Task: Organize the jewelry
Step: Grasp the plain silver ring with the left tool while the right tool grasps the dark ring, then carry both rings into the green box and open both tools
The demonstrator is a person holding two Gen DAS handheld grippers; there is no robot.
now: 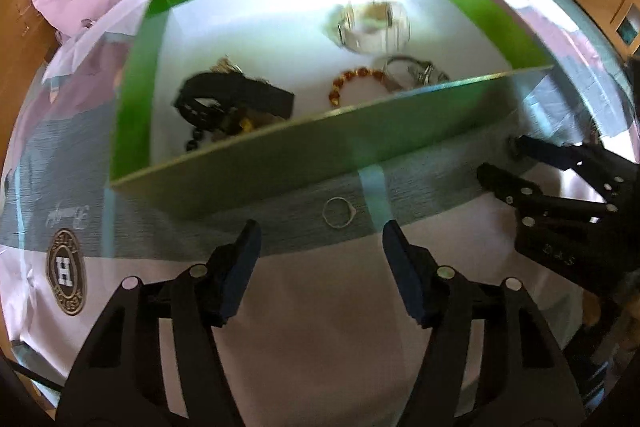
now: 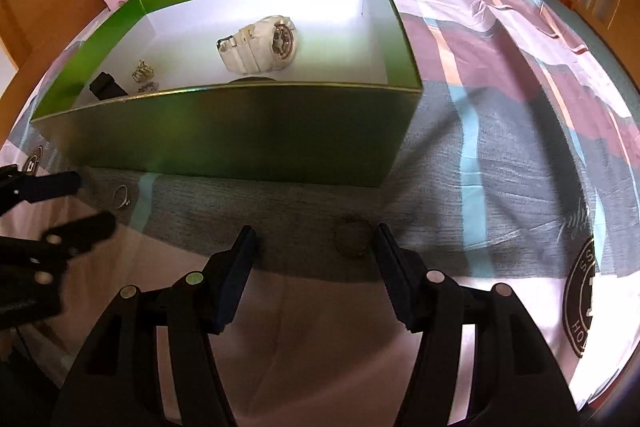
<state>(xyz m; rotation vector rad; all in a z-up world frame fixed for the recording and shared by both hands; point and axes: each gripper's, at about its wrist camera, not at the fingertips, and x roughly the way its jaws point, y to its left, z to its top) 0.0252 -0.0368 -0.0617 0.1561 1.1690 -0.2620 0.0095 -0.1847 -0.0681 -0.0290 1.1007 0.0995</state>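
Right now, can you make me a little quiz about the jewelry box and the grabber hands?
1. True or false: the silver ring lies inside the green box.
2. Which piece sits in the box? A) a white watch B) a pair of glasses C) a spoon
3. Fill in: the left gripper and the right gripper both have their jaws ____.

Key:
1. False. The ring lies on the bedspread, in front of the box's near wall and ahead of the left gripper.
2. A. An amber bead bracelet and a black band are in there too.
3. Open, and neither holds anything.
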